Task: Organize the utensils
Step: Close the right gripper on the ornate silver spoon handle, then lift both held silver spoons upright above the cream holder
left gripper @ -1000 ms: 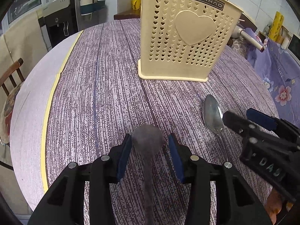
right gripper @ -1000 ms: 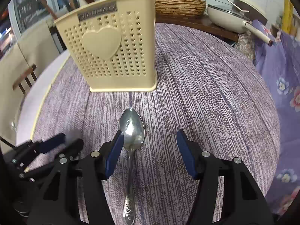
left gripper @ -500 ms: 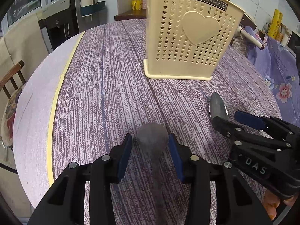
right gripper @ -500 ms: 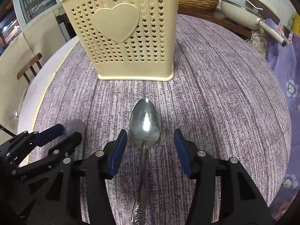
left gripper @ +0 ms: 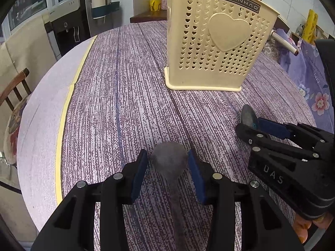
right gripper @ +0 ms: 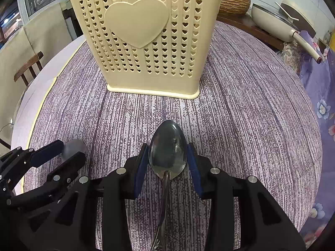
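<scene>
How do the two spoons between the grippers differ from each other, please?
The grey spoon has a dull, matte, round bowl; the metal spoon has a shiny, reflective, pointed oval bowl. The grey spoon's handle is thick and plain; the metal spoon's is thin, with an embossed end. The grey spoon sits in the left gripper, the metal one in the closing right gripper. Both point toward the cream utensil holder.

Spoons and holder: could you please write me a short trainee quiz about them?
1. True or false: the metal spoon's bowl sits between the right gripper's pads.
2. The holder's front bears a raised: A star, B heart, C circle.
3. What colour is the spoon at the left gripper?
Key: 1 true, and its jaws are closing on it; 2 B; 3 grey.
</scene>
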`<state>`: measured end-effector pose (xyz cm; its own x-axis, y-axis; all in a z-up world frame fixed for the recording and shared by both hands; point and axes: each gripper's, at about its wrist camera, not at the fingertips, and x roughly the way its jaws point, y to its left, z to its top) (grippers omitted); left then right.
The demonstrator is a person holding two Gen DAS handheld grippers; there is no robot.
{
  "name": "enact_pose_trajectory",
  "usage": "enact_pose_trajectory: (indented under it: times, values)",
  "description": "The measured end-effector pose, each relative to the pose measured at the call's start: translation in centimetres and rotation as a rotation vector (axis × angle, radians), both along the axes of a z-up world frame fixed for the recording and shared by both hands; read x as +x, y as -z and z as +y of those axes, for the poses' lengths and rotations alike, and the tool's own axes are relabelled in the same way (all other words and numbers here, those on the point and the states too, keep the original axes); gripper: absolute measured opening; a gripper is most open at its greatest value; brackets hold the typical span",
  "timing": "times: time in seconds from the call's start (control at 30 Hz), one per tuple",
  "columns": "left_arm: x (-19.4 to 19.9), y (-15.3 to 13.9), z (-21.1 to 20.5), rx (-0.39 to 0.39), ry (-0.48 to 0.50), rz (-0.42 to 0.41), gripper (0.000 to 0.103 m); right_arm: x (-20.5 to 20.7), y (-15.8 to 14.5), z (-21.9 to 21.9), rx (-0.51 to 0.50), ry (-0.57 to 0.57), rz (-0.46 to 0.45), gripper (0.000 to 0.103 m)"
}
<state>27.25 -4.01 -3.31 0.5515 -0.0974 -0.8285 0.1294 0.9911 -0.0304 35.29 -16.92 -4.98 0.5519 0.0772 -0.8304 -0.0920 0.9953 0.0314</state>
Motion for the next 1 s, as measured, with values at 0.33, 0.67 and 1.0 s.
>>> enact_pose_trajectory:
  times: [0.33, 0.67, 1.0]
  values:
    - [0.4, 0.0, -0.9, 0.010, 0.012, -0.001, 0.036, 0.1, -0.2, -0.7, 0.030, 0.011, 0.002, 0.038]
    - [0.1, -2.5, -0.2, -0.072, -0.012, -0.057, 0.036, -1.0, -2.8, -1.9, 0.084, 0.023, -0.060, 0.038]
    - [-0.8, -7.5, 0.3, -0.141, -0.029, -0.197, 0.036, -2.8, -7.6, -3.3, 0.151, 0.021, -0.145, 0.038]
